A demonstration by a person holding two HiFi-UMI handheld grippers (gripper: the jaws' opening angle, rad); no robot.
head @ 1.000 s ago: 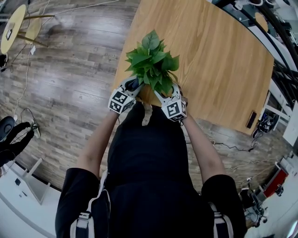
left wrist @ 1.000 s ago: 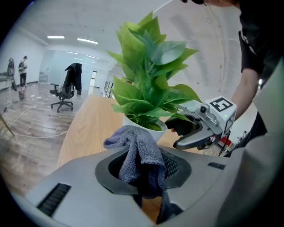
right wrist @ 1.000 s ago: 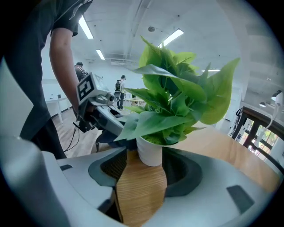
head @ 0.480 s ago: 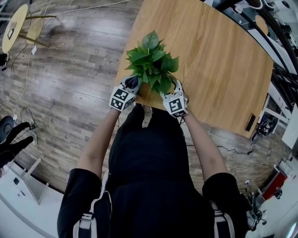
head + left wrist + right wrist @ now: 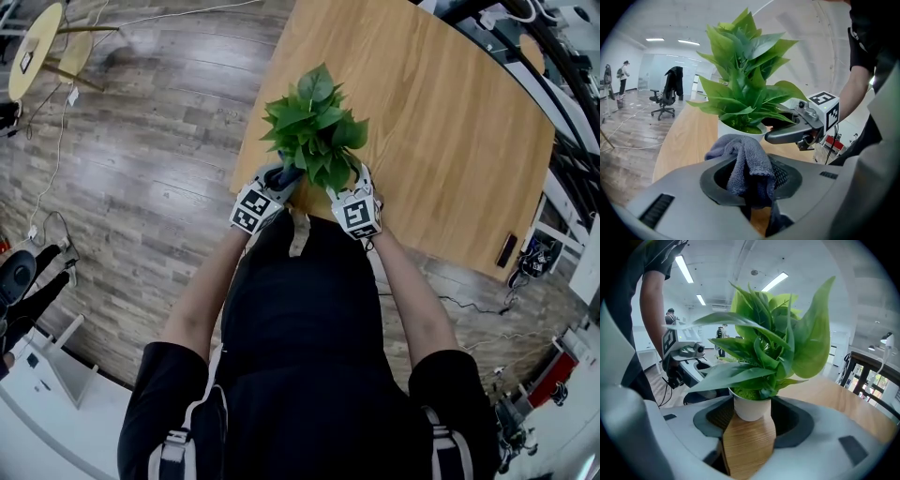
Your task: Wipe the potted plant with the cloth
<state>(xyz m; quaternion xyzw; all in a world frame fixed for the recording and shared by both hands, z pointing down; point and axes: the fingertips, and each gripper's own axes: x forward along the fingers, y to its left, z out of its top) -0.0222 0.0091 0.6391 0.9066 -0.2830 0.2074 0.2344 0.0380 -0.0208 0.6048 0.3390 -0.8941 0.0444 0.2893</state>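
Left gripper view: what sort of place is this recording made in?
Probably an open office: a wheeled office chair, ceiling strip lights, and a large wooden table carrying the potted plant.

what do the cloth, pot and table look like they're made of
Cloth: soft grey-blue knit or microfibre, going by its looped texture and limp folds. Pot: smooth matt white, ceramic or plastic, can't tell which. Table: light wood or wood-look laminate, with visible grain.
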